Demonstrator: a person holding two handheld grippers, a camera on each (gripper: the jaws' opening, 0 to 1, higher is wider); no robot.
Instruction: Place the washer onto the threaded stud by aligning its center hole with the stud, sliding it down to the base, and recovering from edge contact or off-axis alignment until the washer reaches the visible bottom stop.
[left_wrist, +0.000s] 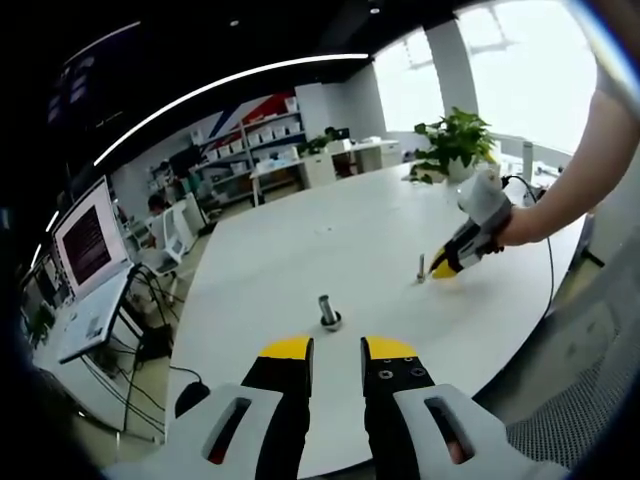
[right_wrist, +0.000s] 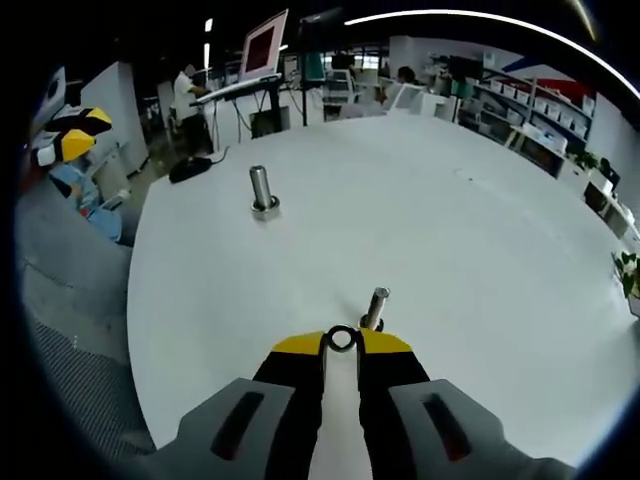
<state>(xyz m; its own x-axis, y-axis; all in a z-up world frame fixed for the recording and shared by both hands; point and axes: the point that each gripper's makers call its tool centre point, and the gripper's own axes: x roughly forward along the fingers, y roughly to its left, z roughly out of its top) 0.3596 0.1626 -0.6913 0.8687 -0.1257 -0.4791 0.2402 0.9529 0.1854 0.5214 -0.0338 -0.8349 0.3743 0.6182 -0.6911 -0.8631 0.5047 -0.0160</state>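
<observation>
Landmark: the threaded stud (right_wrist: 375, 306) stands upright on the white bench (right_wrist: 480, 250), a thin pin just ahead of the right tool's tips.

Washer: the washer (right_wrist: 342, 339) is a small dark ring pinched at its edge between the yellow tips of the right tool (right_wrist: 342, 345). It sits just beside the stud, a little to the near side of it, and its hole is not yet over the stud's top.

Right tool: the jaws are closed on the washer. In the left gripper view this tool (left_wrist: 443, 266) is seen low over the bench with its tip next to the stud (left_wrist: 421, 268).

Left tool: the left tool (left_wrist: 337, 350) has its jaws apart with nothing between them; it hovers well apart from the stud.

Other stud: a thicker bolt with a collar at its foot (right_wrist: 263, 190) stands well apart from the thin stud, nearer to the left tool (right_wrist: 70, 135).

Done: the washer appears picked up and brought beside the stud.

Left: it seems the hole must be centred over the stud, then the washer slid down to the base.
</observation>
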